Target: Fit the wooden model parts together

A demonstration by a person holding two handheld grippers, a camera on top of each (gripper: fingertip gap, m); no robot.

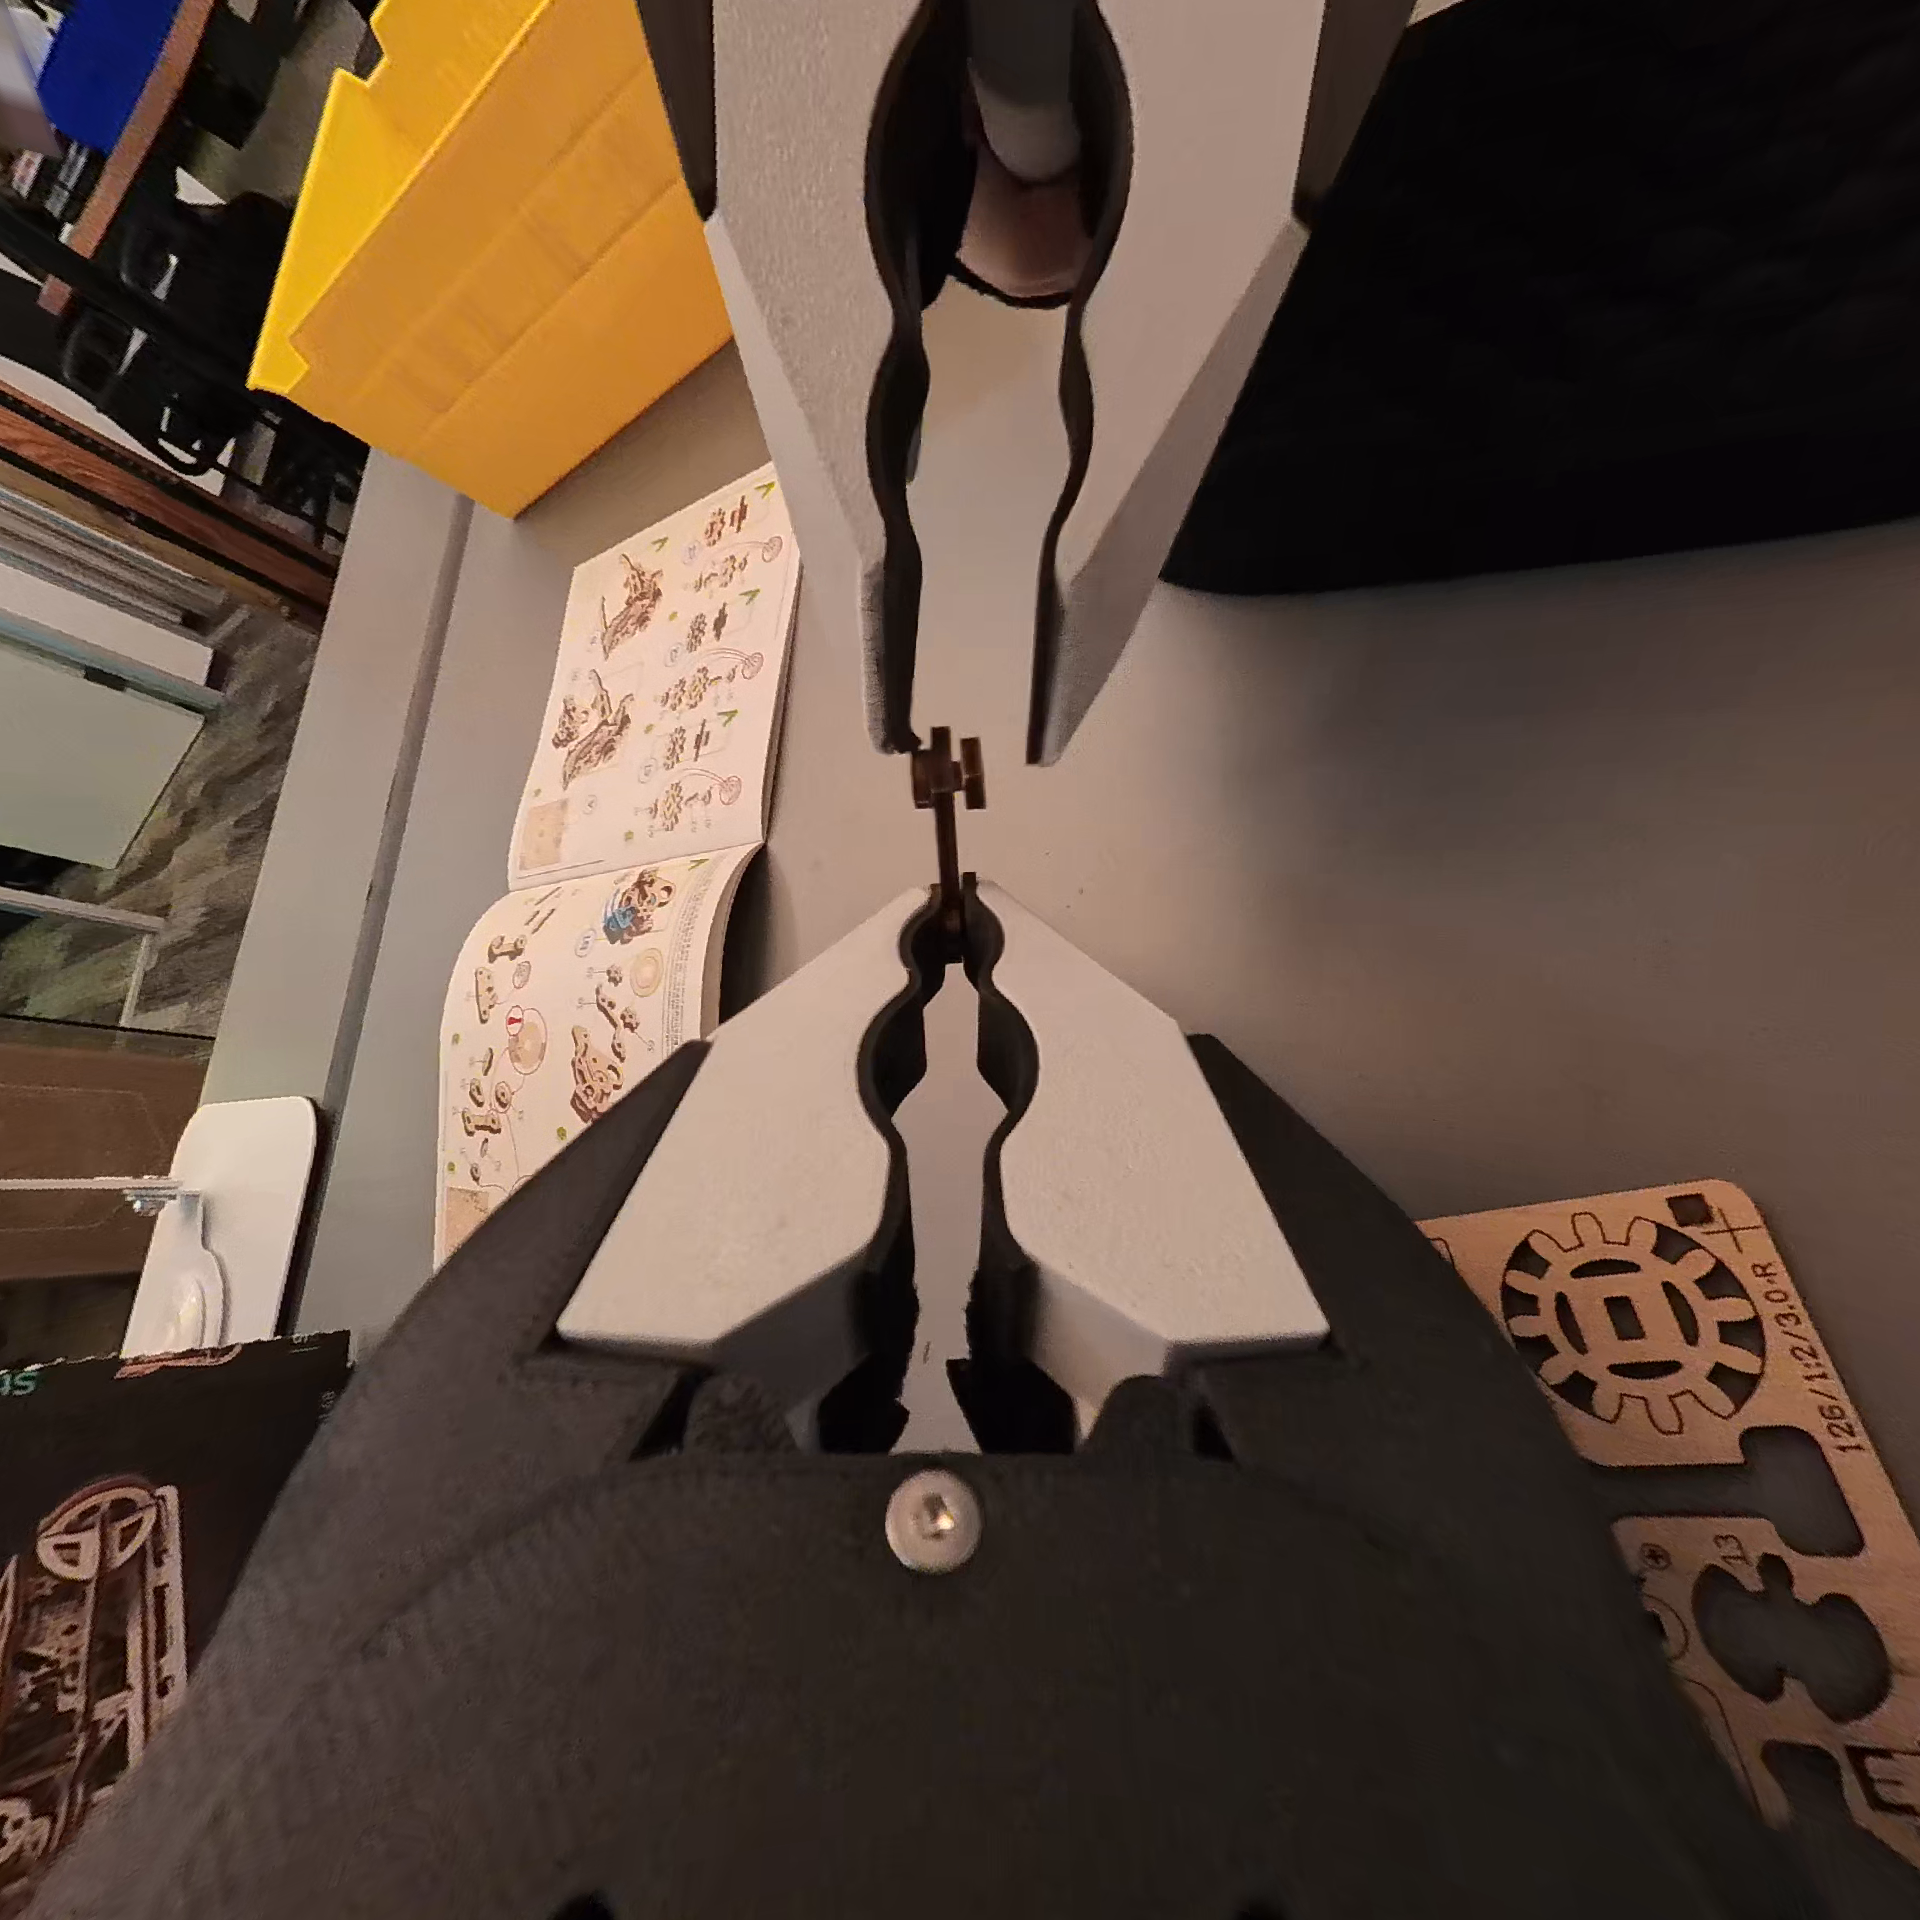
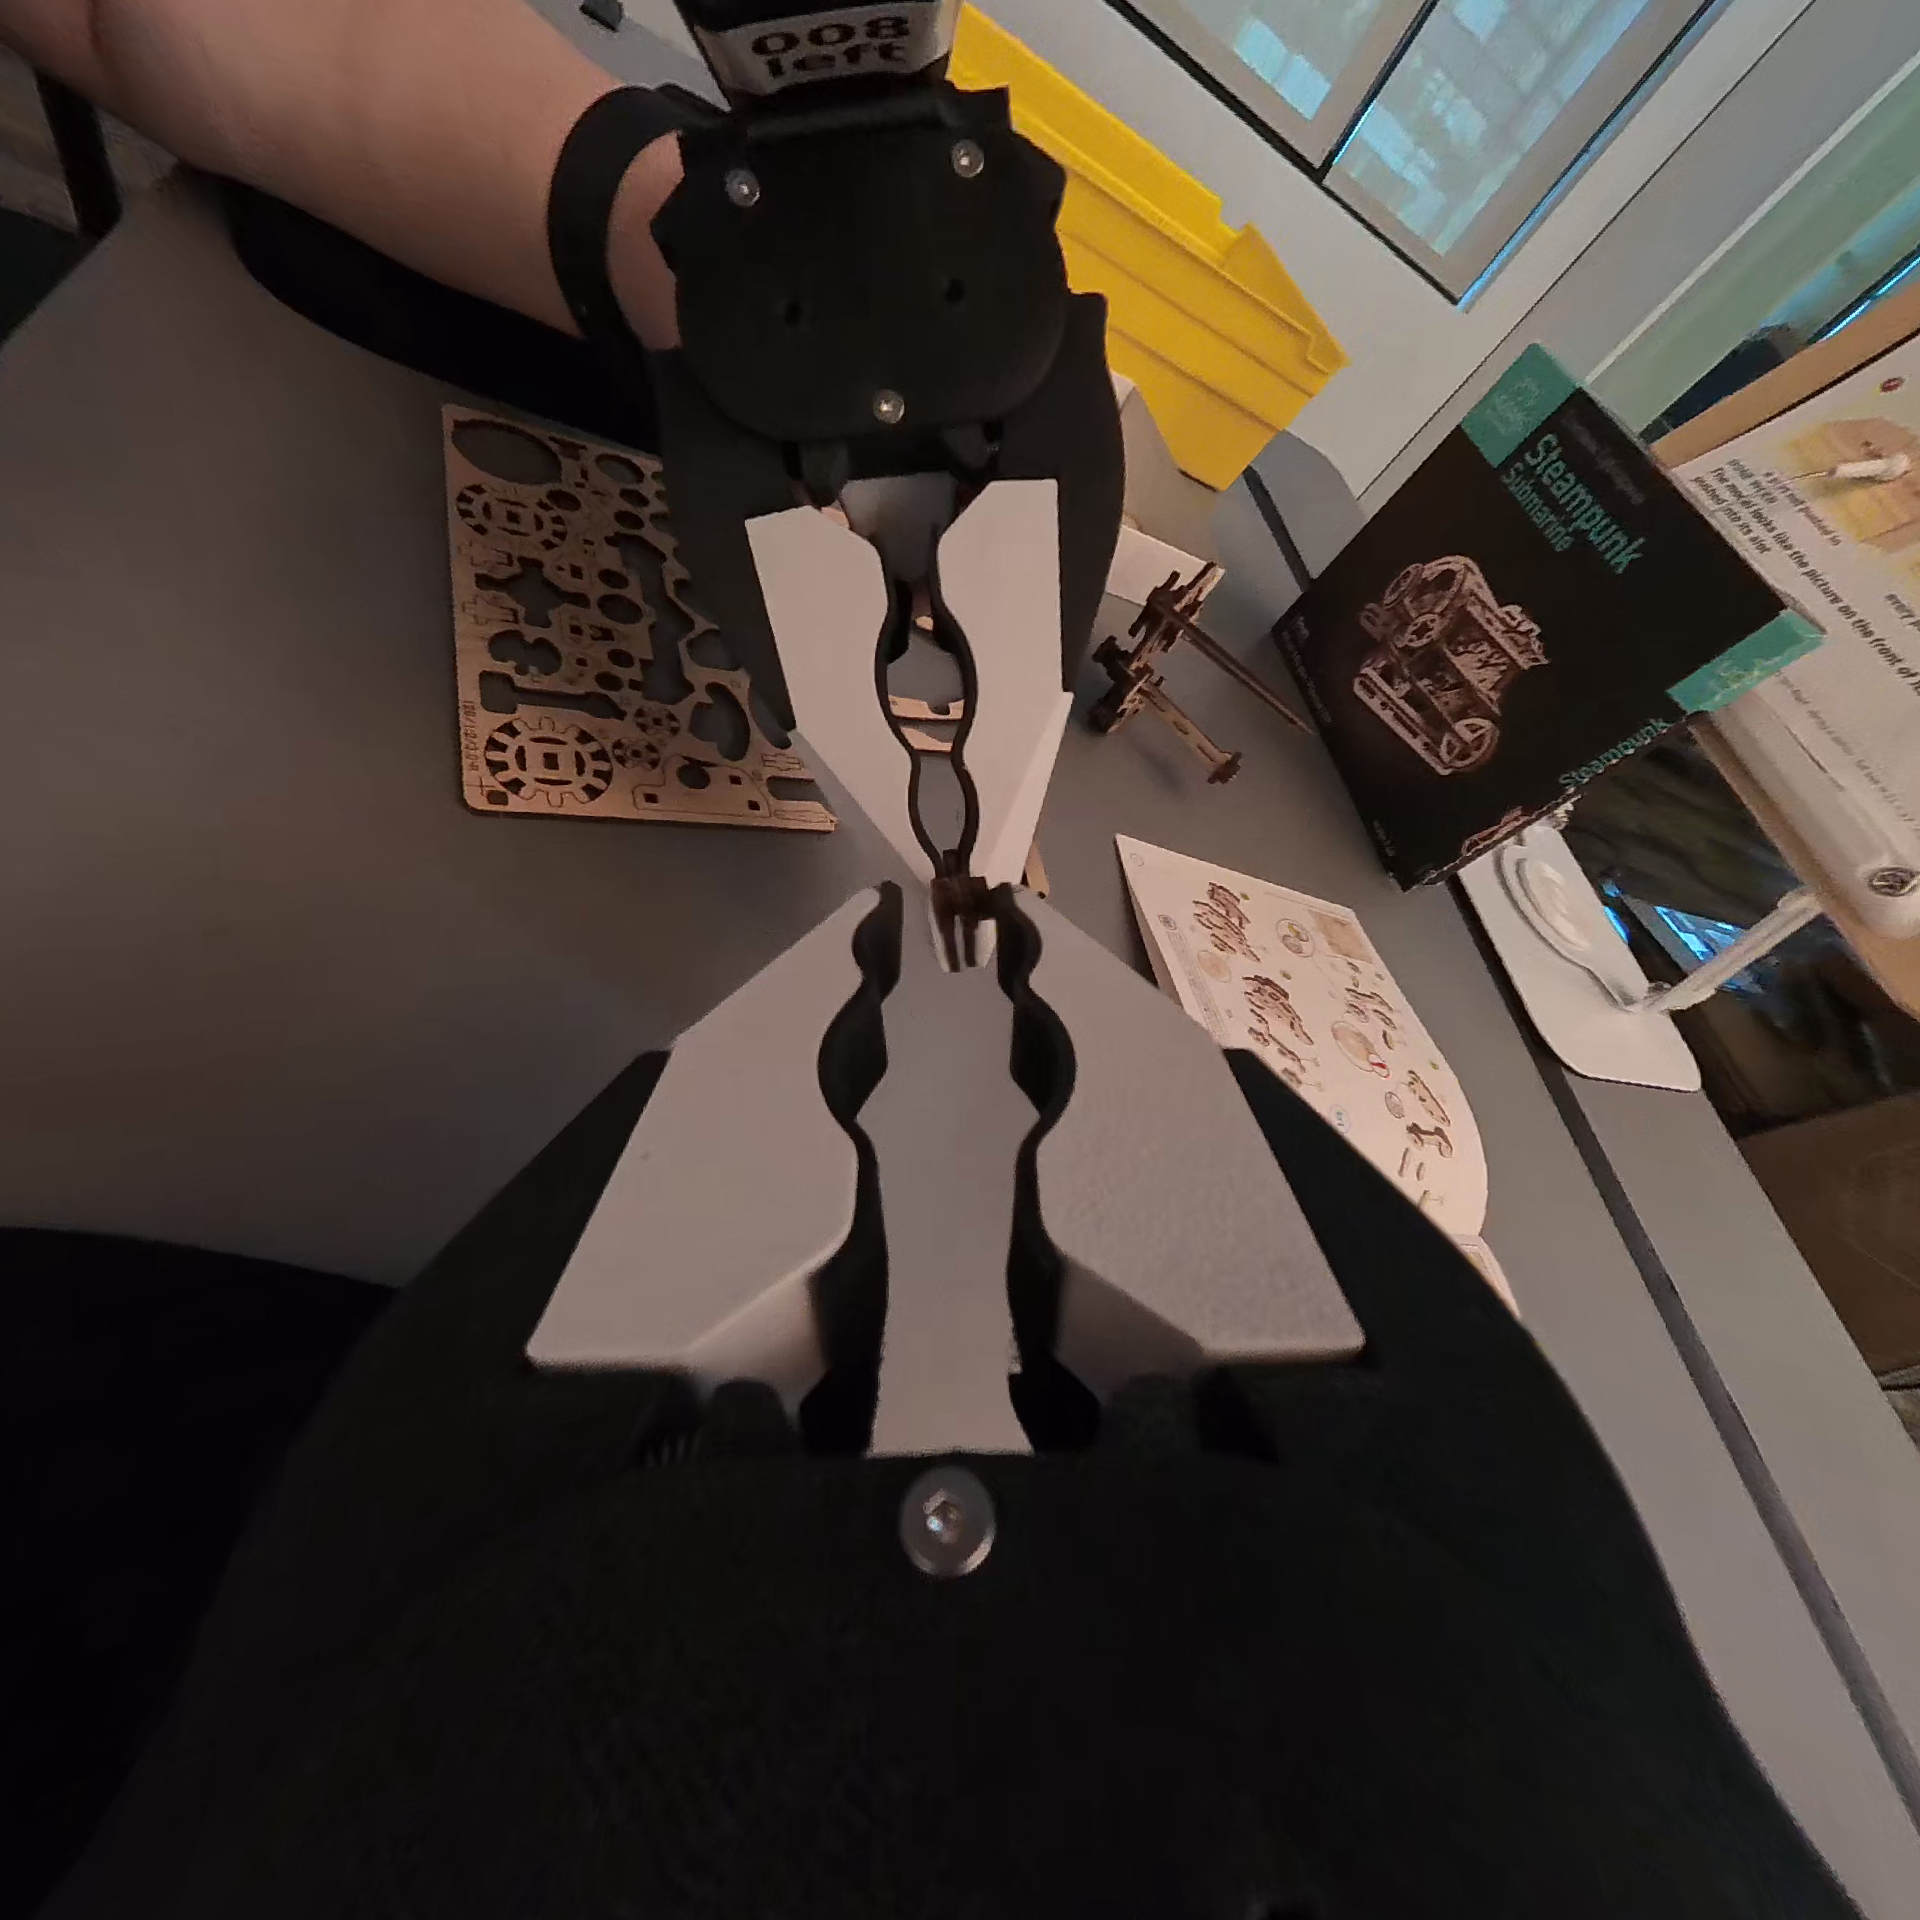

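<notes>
A small dark wooden part [image 1: 943, 821] with short cross tabs is held up above the grey table [image 1: 1455, 831]. My left gripper [image 1: 945, 899] is shut on its lower stem. In the right wrist view the left gripper [image 2: 951, 857] comes down from the top, pinching the same part [image 2: 961, 904]. My right gripper [image 2: 948, 914] is open, with its fingers on either side of the tabbed end. In the left wrist view the right gripper [image 1: 966, 743] comes in from the top; one fingertip [image 1: 896, 727] touches the part and the other stands clear.
A laser-cut wooden sheet [image 2: 582, 644] with several cut-outs lies on the table, also in the left wrist view [image 1: 1714, 1403]. An open instruction booklet [image 1: 644, 831], a partly built wooden model [image 2: 1153, 665], a black kit box [image 2: 1538, 623] and a yellow bin [image 2: 1174, 281] lie nearby. A person's forearm [image 2: 364, 156] is at the top left. My two grippers' fingertips are within a few centimetres of each other.
</notes>
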